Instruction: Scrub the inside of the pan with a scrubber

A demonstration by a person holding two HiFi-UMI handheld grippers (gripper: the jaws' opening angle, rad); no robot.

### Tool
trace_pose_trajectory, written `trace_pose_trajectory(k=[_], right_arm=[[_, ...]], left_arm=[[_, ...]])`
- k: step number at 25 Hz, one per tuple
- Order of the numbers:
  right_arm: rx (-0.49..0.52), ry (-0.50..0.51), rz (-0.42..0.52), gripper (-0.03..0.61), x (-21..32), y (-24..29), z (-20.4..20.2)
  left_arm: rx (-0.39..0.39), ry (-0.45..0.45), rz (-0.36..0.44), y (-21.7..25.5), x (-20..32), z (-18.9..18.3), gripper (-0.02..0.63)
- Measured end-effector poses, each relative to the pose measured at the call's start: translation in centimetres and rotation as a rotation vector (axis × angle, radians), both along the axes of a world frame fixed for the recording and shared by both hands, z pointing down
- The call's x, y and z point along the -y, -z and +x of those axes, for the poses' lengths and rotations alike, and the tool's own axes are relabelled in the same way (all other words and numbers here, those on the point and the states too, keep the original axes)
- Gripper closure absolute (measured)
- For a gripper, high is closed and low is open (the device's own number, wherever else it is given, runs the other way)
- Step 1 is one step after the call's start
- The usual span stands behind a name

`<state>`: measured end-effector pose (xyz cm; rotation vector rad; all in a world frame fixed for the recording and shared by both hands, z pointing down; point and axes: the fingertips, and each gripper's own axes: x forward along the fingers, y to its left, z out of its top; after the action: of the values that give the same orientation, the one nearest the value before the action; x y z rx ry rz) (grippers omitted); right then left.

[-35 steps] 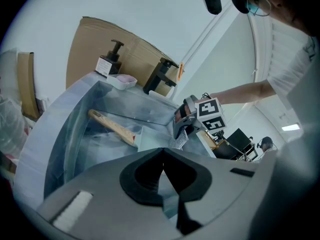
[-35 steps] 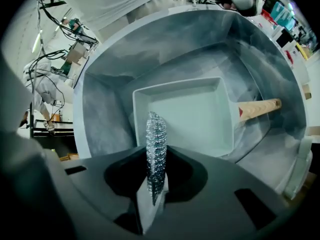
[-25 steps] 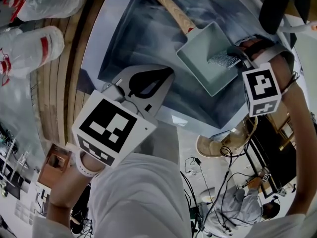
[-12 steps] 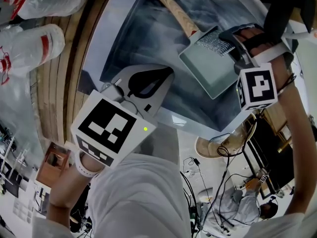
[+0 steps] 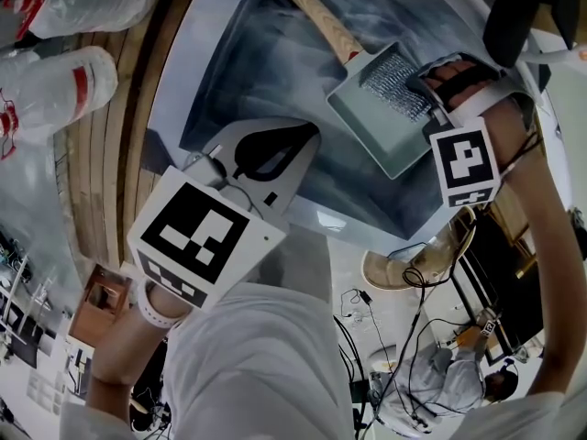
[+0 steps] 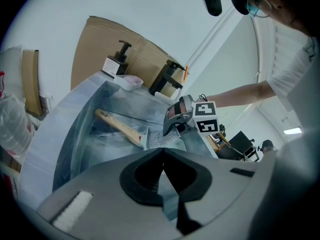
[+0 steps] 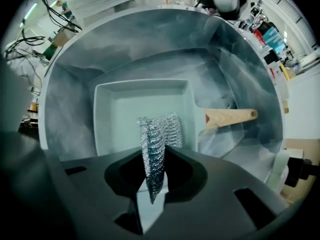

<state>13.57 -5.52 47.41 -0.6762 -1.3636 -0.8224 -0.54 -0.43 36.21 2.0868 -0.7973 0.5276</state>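
A pale green rectangular pan [image 5: 390, 126] with a wooden handle [image 5: 319, 16] lies in the steel sink [image 5: 248, 71]. My right gripper [image 5: 426, 86] is shut on a silver mesh scrubber [image 5: 393, 82], which rests on the pan's floor near the handle end. The right gripper view shows the scrubber [image 7: 156, 144] standing out from the shut jaws over the pan [image 7: 135, 109], with the handle [image 7: 230, 116] to the right. My left gripper [image 5: 307, 137] hangs shut and empty over the sink's near edge, apart from the pan. In its own view the left gripper [image 6: 163, 154] looks toward the scrubber [image 6: 159, 140].
A soap pump bottle [image 6: 115, 60], a small dish [image 6: 129, 81] and a black tap [image 6: 167, 79] stand along the sink's far rim. Plastic bags [image 5: 64, 85] lie on wooden boards at the left. Cables and a seated person [image 5: 454, 383] are on the floor below.
My right gripper has dragged the scrubber across the pan's floor, from the corner away from the handle up to the handle end. The left gripper has stayed still.
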Motion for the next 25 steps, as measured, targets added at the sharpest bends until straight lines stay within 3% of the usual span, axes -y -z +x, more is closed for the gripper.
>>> trace_pose_trajectory(k=[5, 16, 25], right_arm=[[-0.146, -0.009, -0.110, 0.509, -2.7, -0.5, 3.3], [-0.366, -0.034, -0.280, 0.511, -6.7, 0.8, 8.5], [-0.377, -0.010, -0.336, 0.512, -9.3, 1.6, 8.8]], left_arm=[[0.004, 0.000, 0.015, 0.0, -0.2, 0.2, 0.609], [-0.002, -0.005, 0.013, 0.3, -1.3, 1.5, 0.609], [-0.004, -0.004, 0.014, 0.4, -1.8, 1.7, 0.609]])
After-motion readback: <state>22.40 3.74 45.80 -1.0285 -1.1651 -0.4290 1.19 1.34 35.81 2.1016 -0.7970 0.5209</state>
